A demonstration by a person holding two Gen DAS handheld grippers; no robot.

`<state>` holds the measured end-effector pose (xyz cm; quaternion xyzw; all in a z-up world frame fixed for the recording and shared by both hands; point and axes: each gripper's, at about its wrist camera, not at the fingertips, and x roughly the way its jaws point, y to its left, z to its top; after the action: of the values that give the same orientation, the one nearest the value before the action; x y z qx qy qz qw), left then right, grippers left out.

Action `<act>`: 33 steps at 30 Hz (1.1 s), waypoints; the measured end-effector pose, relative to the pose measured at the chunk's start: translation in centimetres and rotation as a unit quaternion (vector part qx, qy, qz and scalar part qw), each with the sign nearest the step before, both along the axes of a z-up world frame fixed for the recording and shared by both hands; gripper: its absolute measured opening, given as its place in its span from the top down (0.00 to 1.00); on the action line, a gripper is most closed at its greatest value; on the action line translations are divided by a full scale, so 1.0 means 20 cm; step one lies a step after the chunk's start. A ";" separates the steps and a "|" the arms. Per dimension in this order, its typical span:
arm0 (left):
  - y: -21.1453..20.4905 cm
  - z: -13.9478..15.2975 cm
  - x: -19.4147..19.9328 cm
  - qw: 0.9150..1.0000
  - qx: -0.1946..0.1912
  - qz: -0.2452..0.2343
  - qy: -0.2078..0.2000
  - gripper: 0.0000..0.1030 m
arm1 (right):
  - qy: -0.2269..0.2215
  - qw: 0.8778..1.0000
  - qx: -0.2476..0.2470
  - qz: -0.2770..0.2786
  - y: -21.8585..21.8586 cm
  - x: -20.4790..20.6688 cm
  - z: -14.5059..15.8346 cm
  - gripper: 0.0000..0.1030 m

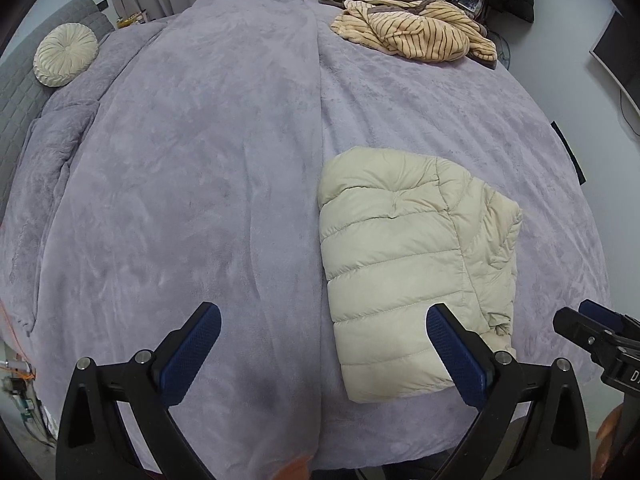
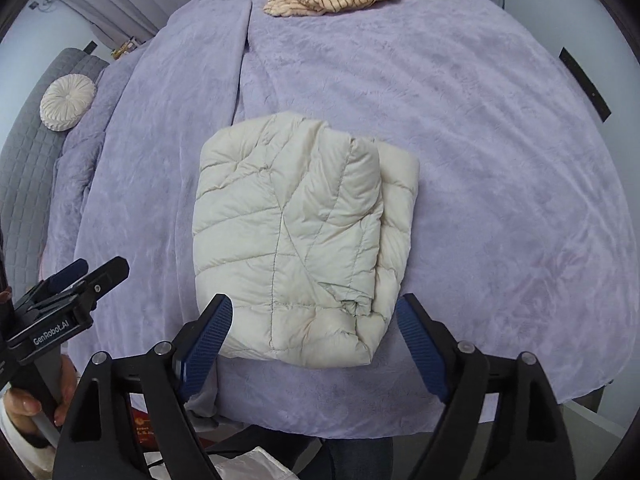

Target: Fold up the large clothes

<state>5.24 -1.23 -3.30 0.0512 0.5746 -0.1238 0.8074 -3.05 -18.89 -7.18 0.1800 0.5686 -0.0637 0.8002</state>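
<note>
**A:** What takes up most of the view?

**B:** A bed under a lavender plush blanket [image 1: 200, 168], spread wide, with a long fold running down its middle. A grey quilted headboard [image 1: 16, 92] stands along its left side.

**A:** And the clothing?

**B:** A cream puffer jacket [image 2: 288, 240] lies folded into a thick rectangular bundle on the blanket, near the bed's front edge. In the right wrist view it sits straight ahead; in the left wrist view it lies to the right of the blanket's fold. Layers show stacked along its right edge.

**A:** Anything else on the bed?

**B:** A heap of tan striped clothes [image 1: 416, 32] at the far end, well apart from the jacket, and a round pleated cushion [image 1: 66, 54] against the headboard.

**A:** The grippers?

**B:** The left gripper [image 1: 324, 352] hangs with its jaws spread wide, holding nothing; its right finger overlaps the jacket's near corner in view. The right gripper [image 2: 314, 340] is likewise spread wide and empty, its blue pads [image 2: 208, 344] to either side of the bundle's near edge.
</note>
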 end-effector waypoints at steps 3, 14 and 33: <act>0.00 0.06 -0.01 1.000 0.003 0.010 0.003 0.00 | -0.019 0.999 -0.018 -0.021 0.01 0.00 0.08 0.15; 0.01 0.24 -0.07 0.999 0.016 0.027 -0.020 0.00 | -0.042 0.996 -0.081 -0.016 0.12 0.01 0.34 0.15; -0.01 0.33 -0.16 0.999 0.023 0.017 -0.041 0.00 | -0.039 0.991 -0.124 -0.022 0.18 0.00 0.39 0.15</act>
<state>2.09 -1.37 3.32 0.0651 0.5445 -0.0949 0.8308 -3.06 -15.20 0.66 0.0947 0.5203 -0.1443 0.8364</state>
